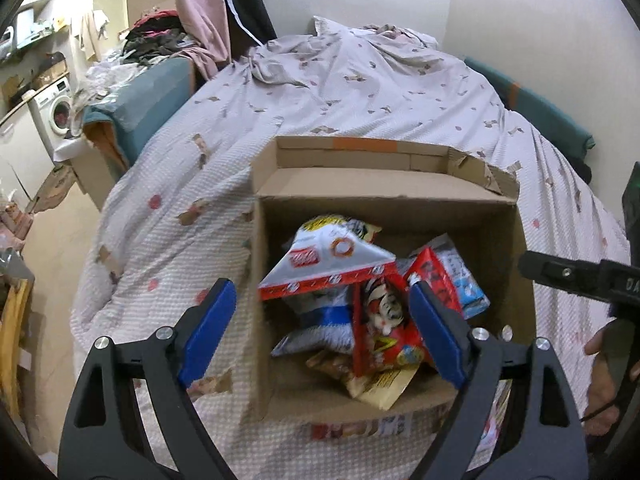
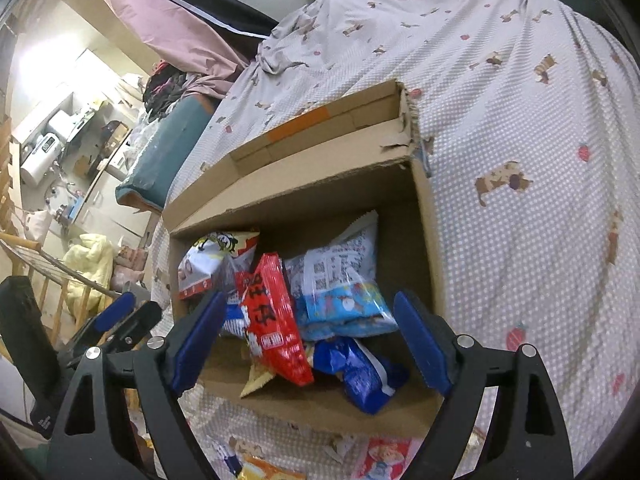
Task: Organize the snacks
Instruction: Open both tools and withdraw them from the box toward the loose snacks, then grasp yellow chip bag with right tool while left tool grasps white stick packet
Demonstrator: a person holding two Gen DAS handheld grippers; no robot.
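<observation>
bed (image 1: 360,92) bears one box (image 1: 400,196); two grippers (image 1: 324,332) (image 2: 312,340) spread wide, empty.

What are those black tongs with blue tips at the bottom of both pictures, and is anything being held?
They are hand-held grippers, one in each of a person's hands, not a robot arm. Each carries a wide-angle camera looking along its two fingers, so one picture comes from the left gripper and the other from the right gripper. Both look down on an open brown cardboard box standing on a bed with a dotted, patterned cover. In the box lie snack bags, among them a red crinkly packet and a pale blue-and-white bag. Both pairs of blue-padded fingers stand wide open and hold nothing.
</observation>
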